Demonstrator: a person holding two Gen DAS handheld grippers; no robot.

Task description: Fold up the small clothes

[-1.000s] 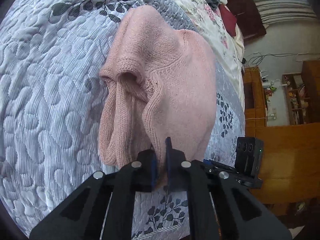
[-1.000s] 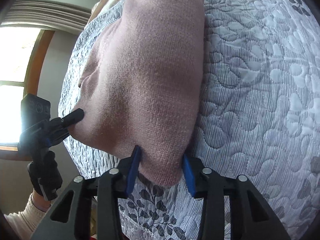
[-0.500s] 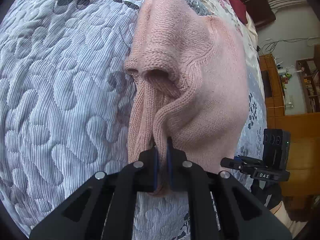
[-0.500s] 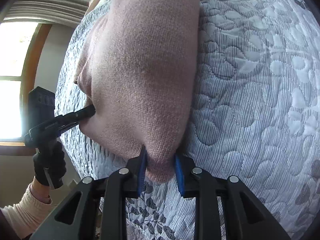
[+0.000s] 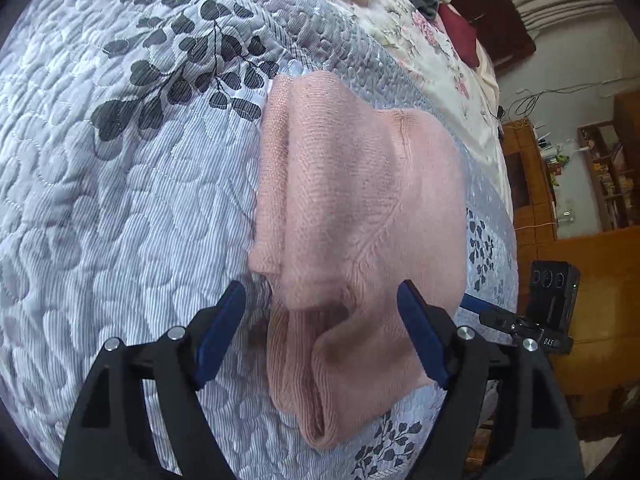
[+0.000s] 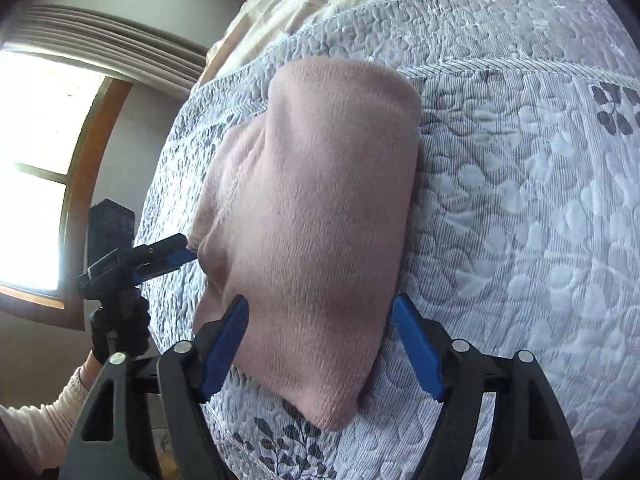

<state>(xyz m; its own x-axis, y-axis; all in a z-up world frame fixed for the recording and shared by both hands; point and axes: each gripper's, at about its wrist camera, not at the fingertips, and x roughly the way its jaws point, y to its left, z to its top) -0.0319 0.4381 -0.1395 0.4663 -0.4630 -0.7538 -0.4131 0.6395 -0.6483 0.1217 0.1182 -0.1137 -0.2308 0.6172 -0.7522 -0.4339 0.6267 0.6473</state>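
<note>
A grey-blue quilted bedspread (image 5: 120, 200) with dark leaf prints fills most of both views. A floral sheet (image 5: 432, 28) is seen at 1 o'clock in the left view; wooden shelving (image 5: 604, 176) stands at 3 o'clock against a pale wall. In the right view, a wood-framed window (image 6: 44, 168) is lit brightly at 9 o'clock.

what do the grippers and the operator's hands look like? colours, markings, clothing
Left gripper and right gripper: black angular frames, silver screws, blue finger pads. A black box on the right gripper has white "DAS" lettering. The hand wears a black glove and a cream knit sleeve.
</note>
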